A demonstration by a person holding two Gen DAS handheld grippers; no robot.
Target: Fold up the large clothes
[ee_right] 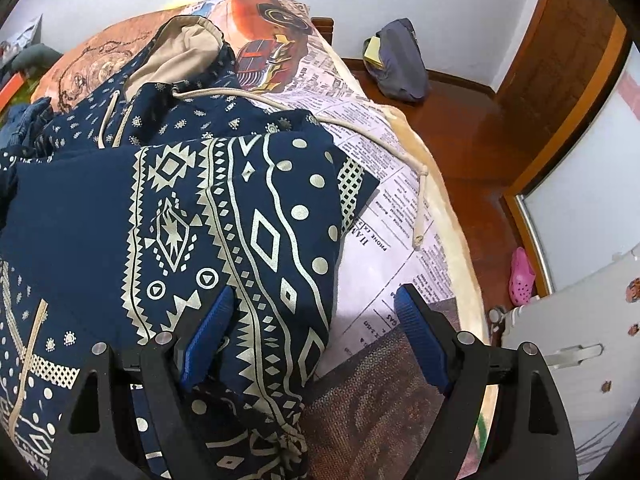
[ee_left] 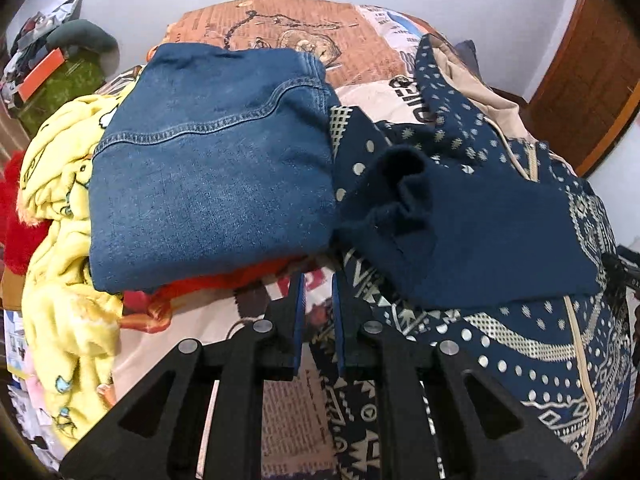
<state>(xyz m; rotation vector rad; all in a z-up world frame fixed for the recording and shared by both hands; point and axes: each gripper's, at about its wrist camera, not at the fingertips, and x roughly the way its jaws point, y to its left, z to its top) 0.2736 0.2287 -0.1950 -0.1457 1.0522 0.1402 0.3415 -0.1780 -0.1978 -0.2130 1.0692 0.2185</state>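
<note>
A navy hoodie with a cream pattern (ee_right: 224, 216) lies on the bed with a sleeve folded across its body; it also shows in the left wrist view (ee_left: 480, 240). Its beige-lined hood (ee_right: 180, 52) points to the far end and a drawstring (ee_right: 420, 200) trails over the sheet. My right gripper (ee_right: 316, 308) is open, its jaws wide apart over the hoodie's right edge, the left finger (ee_right: 208, 332) on the fabric. My left gripper (ee_left: 319, 312) is nearly shut with a narrow gap, empty, just above the sheet at the hoodie's left edge.
Folded blue jeans (ee_left: 208, 168) lie on the printed bedsheet (ee_right: 384, 264) left of the hoodie. A yellow garment (ee_left: 60, 240) and red cloth (ee_left: 20, 220) are heaped at the left. A wooden floor (ee_right: 472, 136), grey bag (ee_right: 400, 60) and pink shoe (ee_right: 522, 276) are on the right.
</note>
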